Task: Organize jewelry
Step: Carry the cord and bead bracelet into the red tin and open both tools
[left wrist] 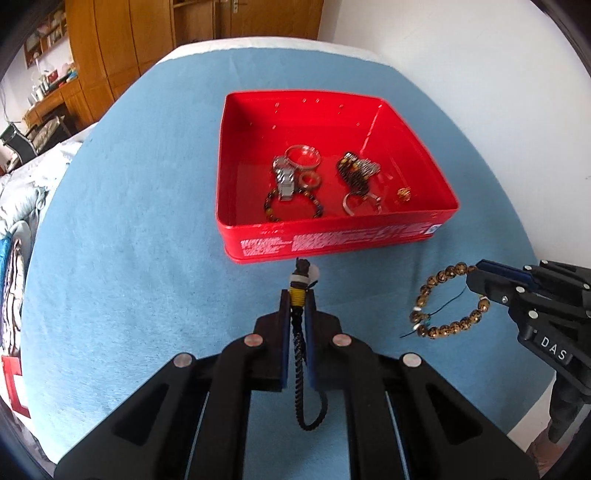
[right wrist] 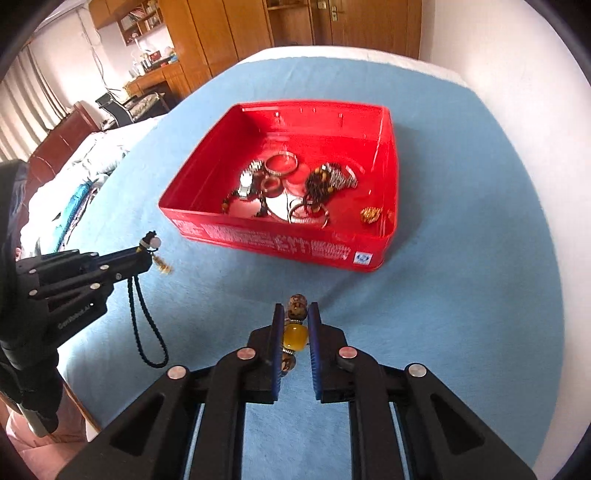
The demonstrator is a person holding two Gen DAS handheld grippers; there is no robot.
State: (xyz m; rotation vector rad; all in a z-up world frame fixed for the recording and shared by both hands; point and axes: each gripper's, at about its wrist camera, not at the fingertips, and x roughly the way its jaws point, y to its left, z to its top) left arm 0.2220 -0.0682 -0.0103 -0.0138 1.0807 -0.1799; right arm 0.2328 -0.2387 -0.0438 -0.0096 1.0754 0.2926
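A red tin box (left wrist: 332, 247) (right wrist: 280, 240) sits on the blue cloth and holds several rings, bracelets and charms. My left gripper (left wrist: 297, 295) is shut on a black corded charm (left wrist: 300, 284) with a yellow wrap and white bead; its cord loop hangs down. It shows at the left of the right wrist view (right wrist: 147, 254). My right gripper (right wrist: 297, 310) is shut on a brown bead bracelet (right wrist: 295, 334) with an amber bead. In the left wrist view the right gripper (left wrist: 480, 275) holds the bracelet (left wrist: 448, 301) hanging above the cloth, right of the box.
The blue cloth (left wrist: 129, 221) covers a table with a white edge. A bed with rumpled bedding (right wrist: 85, 166) lies to the left. Wooden cabinets (right wrist: 221, 33) and a chair stand behind. A white wall is at the right.
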